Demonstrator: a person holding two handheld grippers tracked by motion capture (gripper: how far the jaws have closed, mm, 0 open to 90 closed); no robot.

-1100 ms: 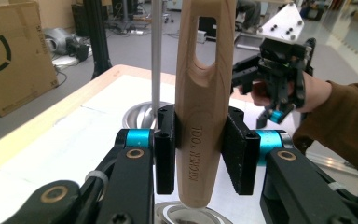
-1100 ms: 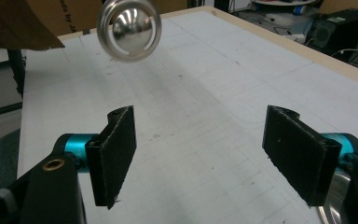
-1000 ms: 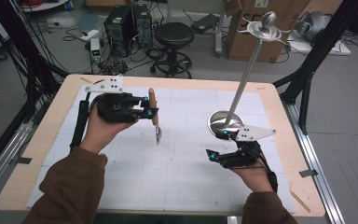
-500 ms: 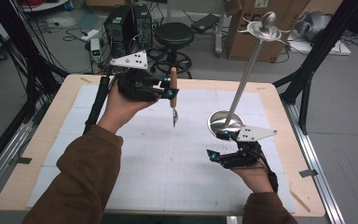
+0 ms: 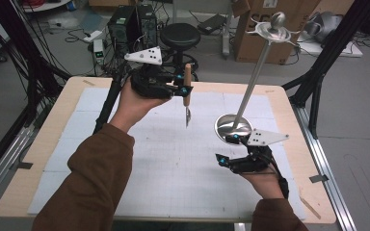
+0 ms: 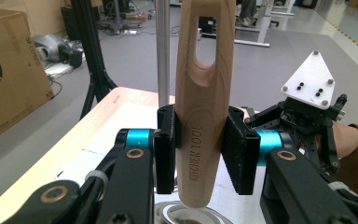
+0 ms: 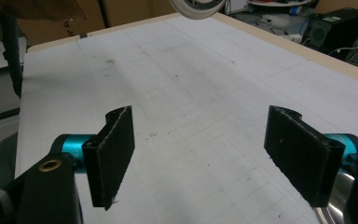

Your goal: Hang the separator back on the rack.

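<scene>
Black stool (image 5: 179,34), cardboard box (image 5: 257,26), computer tower (image 5: 134,21) on floor beyond table (image 5: 43,144).

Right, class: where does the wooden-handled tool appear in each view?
High view: the wooden-handled tool is at upper centre, hanging above the table.
Left gripper view: at the centre, upright and clamped.
Right gripper view: a round metal piece at the top edge is probably its lower end.
Shared landmark: the white gridded mat.

wooden table (image 5: 289,103) under a white gridded mat (image 5: 173,159), round steel stand base (image 5: 233,127) on it
</scene>
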